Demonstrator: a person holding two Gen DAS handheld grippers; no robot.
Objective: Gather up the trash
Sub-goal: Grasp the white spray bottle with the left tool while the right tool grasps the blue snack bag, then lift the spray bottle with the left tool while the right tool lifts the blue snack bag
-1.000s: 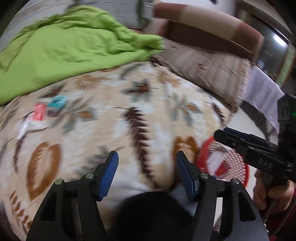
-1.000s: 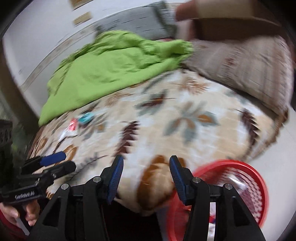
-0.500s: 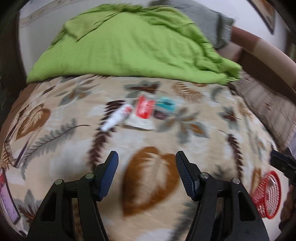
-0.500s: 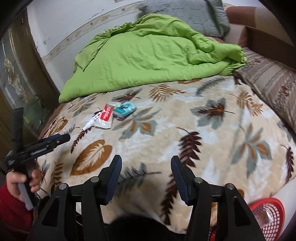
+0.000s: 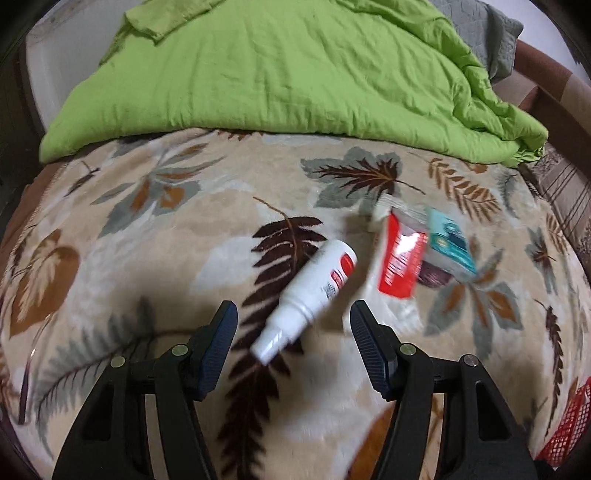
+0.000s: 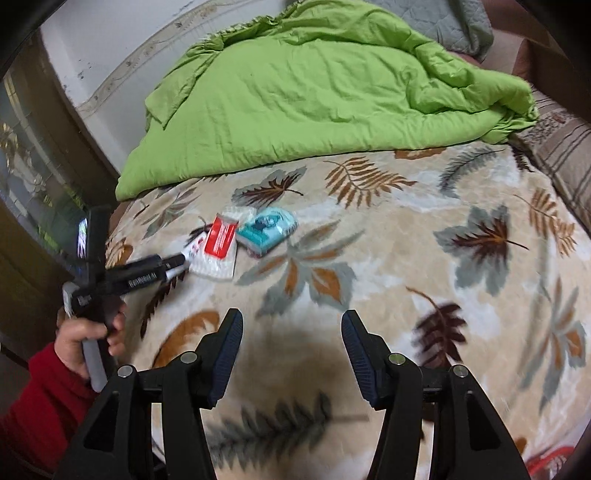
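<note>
Red mesh basket [image 5: 569,421] at five o'clock, contents unseen; white bottle [image 5: 314,291] on blanket [image 5: 147,258], between parted, empty left gripper [image 5: 291,325] jaws; right gripper [image 6: 291,334] likewise empty, widened slightly.

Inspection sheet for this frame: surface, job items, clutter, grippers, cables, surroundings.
Surface: leaf-print blanket over a bed.
Job's things: white bottle, red packet and teal packet lying together; red basket at the bed's edge.
Clutter: green quilt, grey pillow.
Grippers: left gripper open, the bottle's cap end between its fingers, untouched; right gripper open, empty.
Cables: nothing seen.
Surroundings: white wall, brown striped cushion.
</note>
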